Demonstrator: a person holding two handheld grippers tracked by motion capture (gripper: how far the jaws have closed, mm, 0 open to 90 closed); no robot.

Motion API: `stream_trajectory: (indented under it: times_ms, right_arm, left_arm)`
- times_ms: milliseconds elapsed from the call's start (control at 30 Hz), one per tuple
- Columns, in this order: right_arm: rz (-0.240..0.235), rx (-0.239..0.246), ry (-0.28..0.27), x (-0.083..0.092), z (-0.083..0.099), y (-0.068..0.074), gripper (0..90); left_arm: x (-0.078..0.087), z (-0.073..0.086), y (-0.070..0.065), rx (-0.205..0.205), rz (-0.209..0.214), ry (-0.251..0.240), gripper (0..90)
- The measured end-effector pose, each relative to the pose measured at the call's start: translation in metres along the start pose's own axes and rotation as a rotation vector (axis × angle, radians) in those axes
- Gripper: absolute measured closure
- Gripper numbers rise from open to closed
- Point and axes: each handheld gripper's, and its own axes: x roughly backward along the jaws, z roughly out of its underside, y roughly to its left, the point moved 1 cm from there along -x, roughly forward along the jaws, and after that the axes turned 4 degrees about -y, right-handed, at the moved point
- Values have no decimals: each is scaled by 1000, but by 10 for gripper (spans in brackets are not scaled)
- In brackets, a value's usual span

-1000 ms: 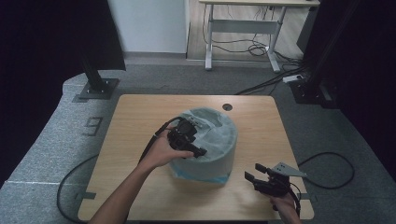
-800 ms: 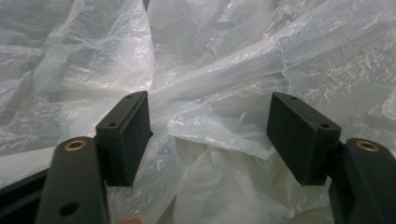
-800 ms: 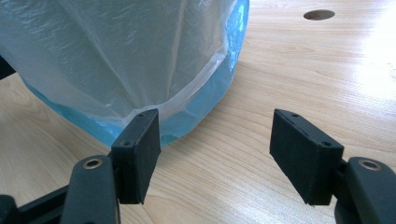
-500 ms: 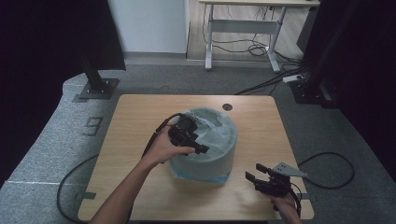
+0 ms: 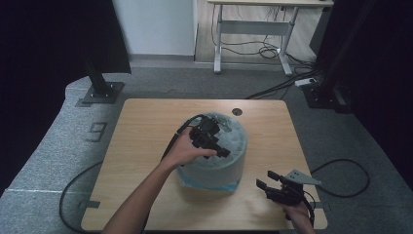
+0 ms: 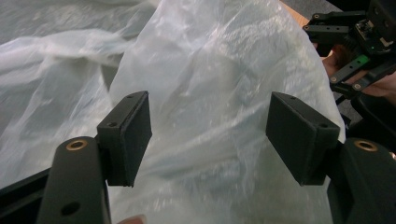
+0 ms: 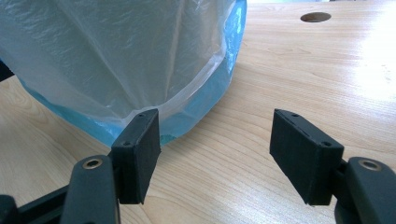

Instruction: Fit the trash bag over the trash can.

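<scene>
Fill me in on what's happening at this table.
A person is working on a blue bin covered with a clear plastic bag on the wooden table. The left gripper is over the top of the bag, jaws open with nothing pinched. The right gripper waits open beside the bin, near the table's front edge.

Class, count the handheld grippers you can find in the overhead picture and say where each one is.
2. The left gripper hangs over the top of the plastic-covered bin at mid-table. The right gripper sits near the table's front right corner, apart from the bin.

Dim, dark-edged high view; bright, soft close views with slightly blurred plastic.
</scene>
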Motion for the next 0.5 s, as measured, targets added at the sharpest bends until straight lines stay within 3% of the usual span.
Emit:
stream_trajectory:
  times_ms: [333,500]
  right_arm:
    - [3,-6,-5,2,-1,-2,326]
    - [6,-11,-9,3,-1,-2,325]
  left_arm:
    - [-14,-6,4,15,17,49,308]
    - [-6,-7,4,11,26,8,308]
